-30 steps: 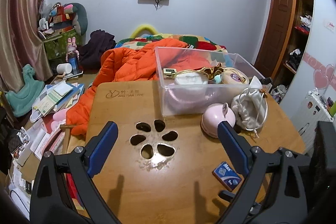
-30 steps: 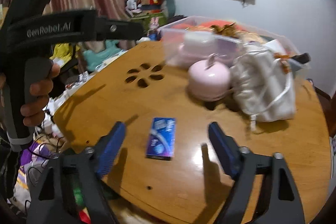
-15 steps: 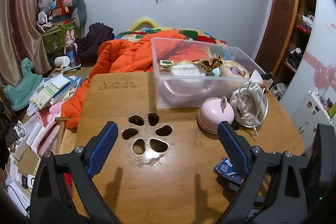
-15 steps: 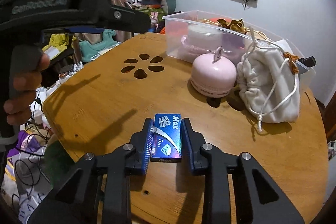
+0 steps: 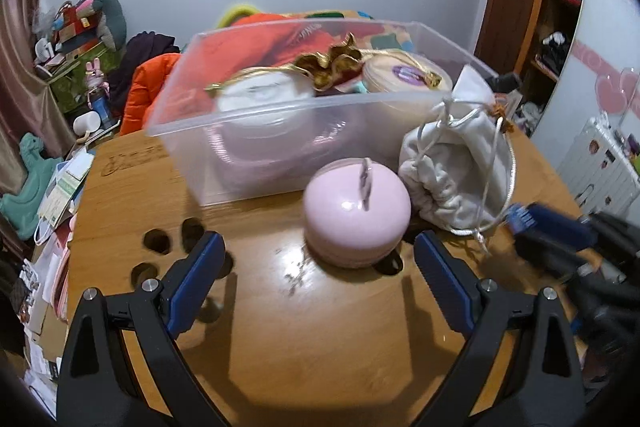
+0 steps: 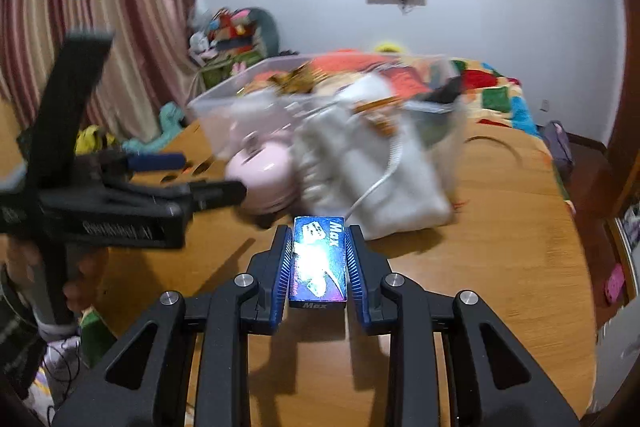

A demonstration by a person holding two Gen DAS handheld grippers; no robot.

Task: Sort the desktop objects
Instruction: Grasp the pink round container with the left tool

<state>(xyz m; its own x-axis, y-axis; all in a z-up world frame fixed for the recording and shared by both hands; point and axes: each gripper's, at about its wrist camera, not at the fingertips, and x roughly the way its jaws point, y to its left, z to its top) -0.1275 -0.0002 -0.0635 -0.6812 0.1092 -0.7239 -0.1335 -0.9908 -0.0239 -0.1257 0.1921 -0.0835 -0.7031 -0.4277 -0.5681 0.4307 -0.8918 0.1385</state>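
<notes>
Right tongs clamped on blue box, long axis along fingers, lifted off worktop. Clear bin ahead, beyond white pouch. Left tongs spread, empty, pink case just ahead between them.

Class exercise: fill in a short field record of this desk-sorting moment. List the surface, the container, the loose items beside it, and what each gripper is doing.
Surface: round wooden table with a flower-shaped cut-out
Container: clear plastic bin on the table, already holding several items
Loose items: pink dome-shaped case in front of the bin; white drawstring pouch beside the case
Right gripper: shut on a small blue box marked Max, lifted off the table
Left gripper: open, empty, facing the pink case
</notes>
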